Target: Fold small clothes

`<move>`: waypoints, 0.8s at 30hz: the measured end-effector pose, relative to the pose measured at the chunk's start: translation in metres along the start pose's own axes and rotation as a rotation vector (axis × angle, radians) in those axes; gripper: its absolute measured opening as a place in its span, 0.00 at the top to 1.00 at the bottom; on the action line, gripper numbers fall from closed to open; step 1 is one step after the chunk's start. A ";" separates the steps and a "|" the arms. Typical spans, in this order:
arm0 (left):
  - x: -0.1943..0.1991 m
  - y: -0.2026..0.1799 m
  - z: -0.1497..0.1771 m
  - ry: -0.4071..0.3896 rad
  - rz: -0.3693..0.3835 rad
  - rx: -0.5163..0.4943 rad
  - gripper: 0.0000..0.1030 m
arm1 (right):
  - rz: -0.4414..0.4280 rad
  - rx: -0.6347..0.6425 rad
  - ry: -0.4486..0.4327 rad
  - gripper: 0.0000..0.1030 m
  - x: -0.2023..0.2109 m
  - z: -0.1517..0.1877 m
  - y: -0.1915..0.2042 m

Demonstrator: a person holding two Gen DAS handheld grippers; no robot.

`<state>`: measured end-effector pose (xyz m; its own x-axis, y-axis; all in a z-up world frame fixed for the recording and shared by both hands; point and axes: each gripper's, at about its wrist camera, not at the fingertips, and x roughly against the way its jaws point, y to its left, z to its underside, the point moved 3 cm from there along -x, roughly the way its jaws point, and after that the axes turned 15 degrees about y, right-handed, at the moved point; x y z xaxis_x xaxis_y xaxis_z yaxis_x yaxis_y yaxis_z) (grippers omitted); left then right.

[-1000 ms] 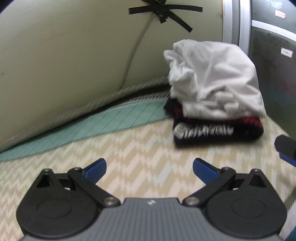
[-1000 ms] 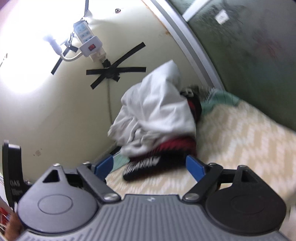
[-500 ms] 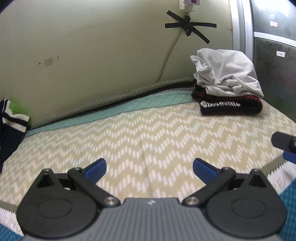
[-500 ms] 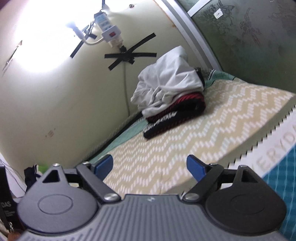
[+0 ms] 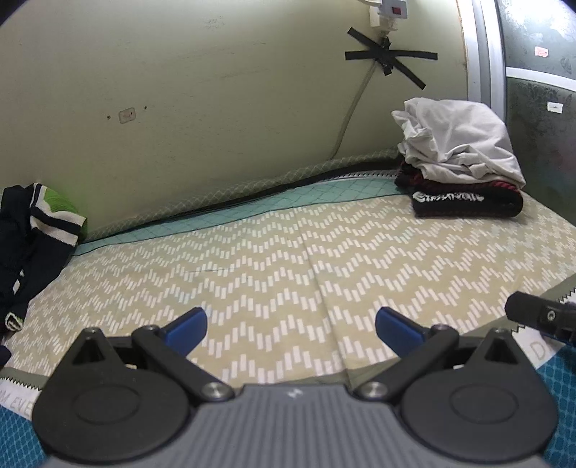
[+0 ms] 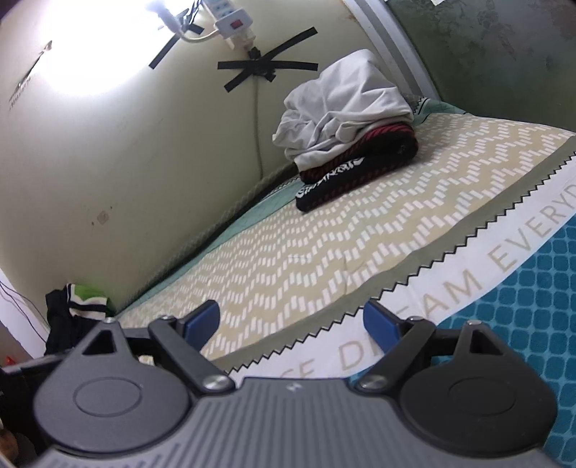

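The left gripper [image 5: 291, 325] is held low over the near edge of the bed, its blue-tipped fingers [image 5: 185, 325] spread wide apart with nothing between them. The right gripper [image 6: 291, 324] is likewise released, its blue fingers [image 6: 379, 325] parted and nothing gripped; a black part of it is seen at the right edge of the left wrist view.

The bed is covered by a beige bedsheet with a white zigzag pattern [image 5: 288, 259], bordered near the front by a white band with grey lettering [image 6: 468, 273] and a teal panel with a dotted grid [image 6: 532, 324]. At the far right corner of the bed, against the pale yellow wall [image 5: 180, 90], a crumpled white garment [image 5: 457, 144] is laid on top of a folded black and red garment with white lettering [image 5: 468, 201]. At the far left edge of the bed, a dark navy garment with white and green stripes [image 5: 32, 230] is heaped, well apart from the stack.

On the wall above the stack, a cable is fixed with crossed strips of black tape [image 5: 390, 59], and a white power strip with a red switch [image 6: 232, 23] is mounted just above.
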<state>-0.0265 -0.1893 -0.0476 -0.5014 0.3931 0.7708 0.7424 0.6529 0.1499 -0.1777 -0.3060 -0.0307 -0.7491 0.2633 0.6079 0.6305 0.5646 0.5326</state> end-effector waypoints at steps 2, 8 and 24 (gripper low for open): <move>-0.002 0.001 0.001 0.013 -0.002 0.000 0.00 | 0.002 -0.003 -0.002 0.22 -0.001 0.000 -0.001; -0.008 0.002 0.003 0.060 -0.013 -0.011 0.00 | 0.004 -0.005 -0.009 0.22 -0.004 -0.002 -0.001; -0.012 0.005 0.003 0.081 -0.044 -0.008 0.00 | 0.000 0.003 -0.014 0.22 -0.005 -0.003 -0.002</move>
<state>-0.0179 -0.1885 -0.0585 -0.4960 0.3108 0.8108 0.7241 0.6633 0.1888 -0.1751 -0.3106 -0.0331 -0.7518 0.2740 0.5998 0.6301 0.5666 0.5310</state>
